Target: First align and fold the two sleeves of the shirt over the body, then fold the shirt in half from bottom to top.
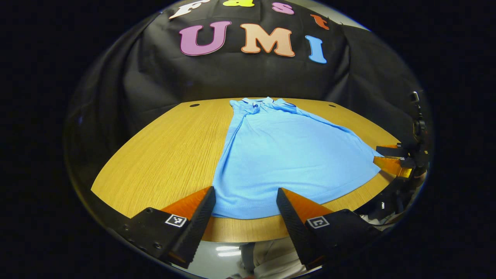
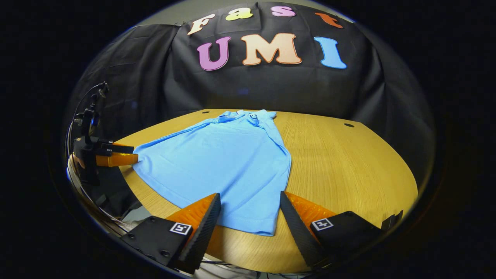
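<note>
Table (image 1: pixel 162 155), round-edged wood, carries the whole job and is backed by the black cloth wall (image 1: pixel 240 77). Shirt (image 1: pixel 279 155), light blue, lies flat on it, collar (image 1: pixel 267 104) at the far side, bottom hem (image 1: pixel 244 215) at the near edge; that lay suits a bottom-to-top fold, since the hem is what the grippers reach first. No sleeves stick out to either side and the outline is narrow at the shoulders, so I judge the sleeves lie folded in over the body, though the sleeve fabric itself is hard to make out. Body looks full length, not halved. Left gripper (image 1: pixel 246 201) sits low at the near edge over the hem's left corner, fingers spread apart, hem cloth showing between them, nothing pinched. Right gripper (image 2: pixel 250 207) sits likewise over the hem's right corner (image 2: pixel 267 230), fingers apart, gripping nothing. One at each corner makes sense: lifting both ends together keeps the hem straight. In the right gripper view the left gripper shows far left, tip near the shirt's edge.
</note>
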The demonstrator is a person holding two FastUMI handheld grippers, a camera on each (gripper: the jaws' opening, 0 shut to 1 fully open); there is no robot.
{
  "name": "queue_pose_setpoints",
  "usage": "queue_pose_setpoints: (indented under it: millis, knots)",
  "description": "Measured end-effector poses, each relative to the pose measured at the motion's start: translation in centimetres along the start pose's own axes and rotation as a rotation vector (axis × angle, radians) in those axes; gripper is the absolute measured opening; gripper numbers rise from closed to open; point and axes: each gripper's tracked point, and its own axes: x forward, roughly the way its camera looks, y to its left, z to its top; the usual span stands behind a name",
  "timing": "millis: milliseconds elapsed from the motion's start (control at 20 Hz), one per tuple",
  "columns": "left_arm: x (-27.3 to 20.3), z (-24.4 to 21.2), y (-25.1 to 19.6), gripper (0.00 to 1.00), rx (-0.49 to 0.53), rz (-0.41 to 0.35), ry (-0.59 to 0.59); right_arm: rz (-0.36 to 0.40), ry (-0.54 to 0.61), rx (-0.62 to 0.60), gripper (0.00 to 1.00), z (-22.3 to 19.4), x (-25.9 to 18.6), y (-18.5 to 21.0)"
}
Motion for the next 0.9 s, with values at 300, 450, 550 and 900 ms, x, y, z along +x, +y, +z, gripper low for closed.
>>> queue_pose_setpoints:
  millis: [300,450,550,900]
  knots:
    - [1.1,0.6,-2.4,0.18,0.043,-0.066,-0.074,0.07,-0.009,-0.035,0.58,0.0,0.0,2.7]
    - [1.3,0.7,-2.5,0.02,0.036,-0.064,-0.082,0.074,-0.022,-0.079,0.19,0.2,0.0,3.4]
    - [1.3,0.7,-2.5,0.0,0.025,-0.062,-0.085,0.056,-0.027,-0.123,0.12,0.2,0.0,3.6]
    - [1.1,0.9,-2.5,0.0,-0.015,-0.078,-0.112,0.032,-0.034,-0.089,0.04,0.6,-0.2,3.5]
